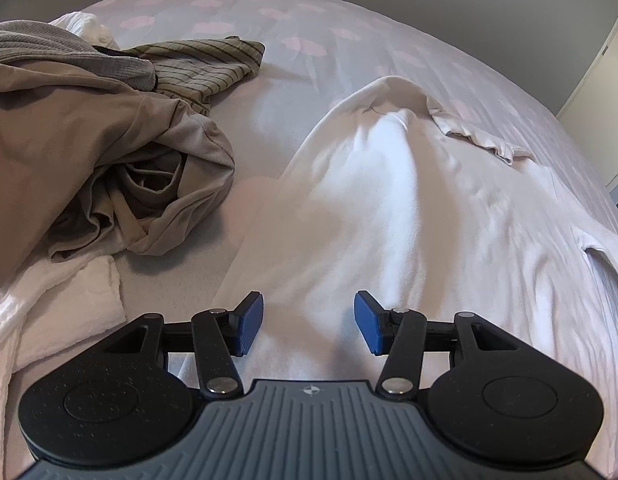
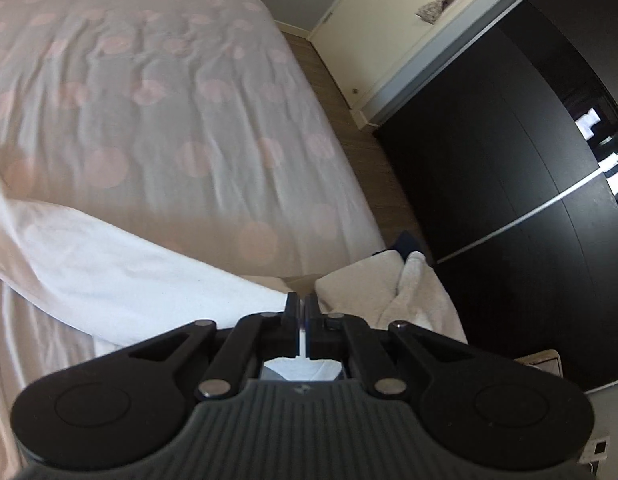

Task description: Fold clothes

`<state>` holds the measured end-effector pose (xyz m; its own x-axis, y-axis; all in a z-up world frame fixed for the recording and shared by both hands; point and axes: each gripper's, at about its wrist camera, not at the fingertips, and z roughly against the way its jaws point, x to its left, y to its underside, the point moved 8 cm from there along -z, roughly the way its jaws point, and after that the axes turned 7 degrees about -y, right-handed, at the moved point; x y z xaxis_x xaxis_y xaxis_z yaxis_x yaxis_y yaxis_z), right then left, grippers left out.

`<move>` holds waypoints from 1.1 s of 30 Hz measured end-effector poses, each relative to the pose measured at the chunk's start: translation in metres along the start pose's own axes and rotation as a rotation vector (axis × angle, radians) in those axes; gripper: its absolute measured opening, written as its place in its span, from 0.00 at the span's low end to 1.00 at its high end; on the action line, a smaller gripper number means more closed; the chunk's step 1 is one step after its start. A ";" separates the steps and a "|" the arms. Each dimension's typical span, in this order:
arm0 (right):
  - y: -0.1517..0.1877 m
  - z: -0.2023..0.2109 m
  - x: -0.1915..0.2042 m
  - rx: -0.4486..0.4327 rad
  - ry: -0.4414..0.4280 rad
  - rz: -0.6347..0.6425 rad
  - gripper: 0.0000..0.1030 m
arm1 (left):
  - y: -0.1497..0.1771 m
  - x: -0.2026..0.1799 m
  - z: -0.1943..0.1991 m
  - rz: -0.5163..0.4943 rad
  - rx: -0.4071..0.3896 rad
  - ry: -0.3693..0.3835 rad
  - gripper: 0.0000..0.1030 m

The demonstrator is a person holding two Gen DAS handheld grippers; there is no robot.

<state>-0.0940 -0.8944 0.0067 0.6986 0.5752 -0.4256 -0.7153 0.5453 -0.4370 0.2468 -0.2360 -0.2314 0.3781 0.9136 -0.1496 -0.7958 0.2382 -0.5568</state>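
A white shirt (image 1: 389, 208) lies spread on the bed, with a rumpled sleeve at its far right. My left gripper (image 1: 309, 322) is open and empty, its blue pads (image 1: 251, 322) just above the shirt's near hem. In the right wrist view my right gripper (image 2: 301, 308) is shut on an edge of the white shirt (image 2: 121, 272) and holds it taut, lifted off the bed. White cloth shows between its closed jaws.
A heap of unfolded clothes lies at the left: a tan garment (image 1: 89, 152), a grey knit (image 1: 49, 48) and a striped shirt (image 1: 205, 64). A white towel (image 1: 49, 300) lies below it. The bed (image 2: 169, 100) ends by a wooden floor, a black wardrobe (image 2: 509, 160) and folded towels (image 2: 389, 292).
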 end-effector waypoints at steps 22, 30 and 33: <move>0.065 -0.034 0.148 -0.164 -0.441 -0.059 0.02 | -0.003 0.014 0.005 0.020 -0.034 -0.059 0.47; 0.134 0.009 0.268 -0.258 -0.759 -0.190 0.02 | 0.004 0.044 0.018 0.133 0.010 -0.120 0.47; 0.151 0.014 0.290 -0.310 -0.789 -0.226 0.03 | 0.009 0.050 0.020 0.161 0.081 -0.124 0.47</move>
<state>0.0003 -0.6367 -0.1721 0.5238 0.7896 0.3197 -0.4438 0.5732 -0.6888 0.2490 -0.1814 -0.2278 0.1859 0.9743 -0.1269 -0.8785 0.1070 -0.4657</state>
